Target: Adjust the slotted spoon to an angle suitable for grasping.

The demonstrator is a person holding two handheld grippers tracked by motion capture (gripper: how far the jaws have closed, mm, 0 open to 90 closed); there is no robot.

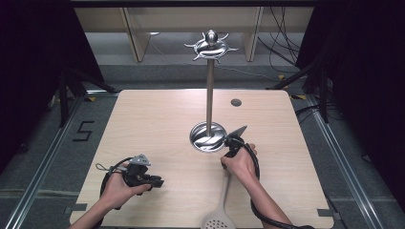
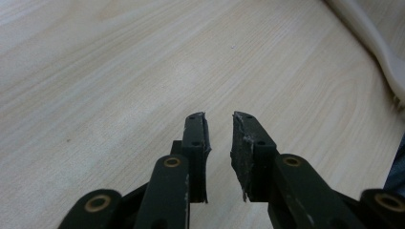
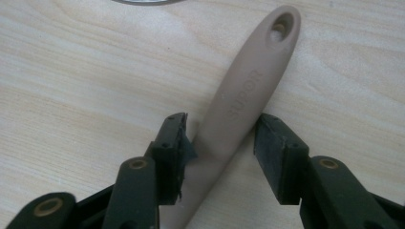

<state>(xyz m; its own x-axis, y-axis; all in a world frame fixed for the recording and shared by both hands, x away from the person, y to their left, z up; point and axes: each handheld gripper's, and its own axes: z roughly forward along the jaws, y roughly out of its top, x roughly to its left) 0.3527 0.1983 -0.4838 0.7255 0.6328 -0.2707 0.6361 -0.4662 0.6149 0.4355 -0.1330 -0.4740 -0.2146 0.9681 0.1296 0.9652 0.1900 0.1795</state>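
Note:
A beige slotted spatula (image 1: 217, 220) lies on the wooden table (image 1: 153, 124), its head at the near edge and its handle running away under my right hand. My right gripper (image 1: 232, 150) points down over that handle. In the right gripper view the handle (image 3: 239, 95), with a hole at its end, lies between the jaws of my right gripper (image 3: 220, 136). One pad (image 3: 184, 143) touches it; the other stands just off it. My left gripper (image 1: 160, 182) rests low at the near left. Its jaws (image 2: 219, 138) stand slightly apart over bare wood, holding nothing.
A steel utensil stand rises mid-table from a round base (image 1: 208, 137) to a crown of hooks (image 1: 210, 46); its base rim (image 3: 143, 1) shows just beyond the handle. A small round grommet (image 1: 236, 102) sits far right. A pale rounded edge (image 2: 382, 47) crosses the left gripper view's corner.

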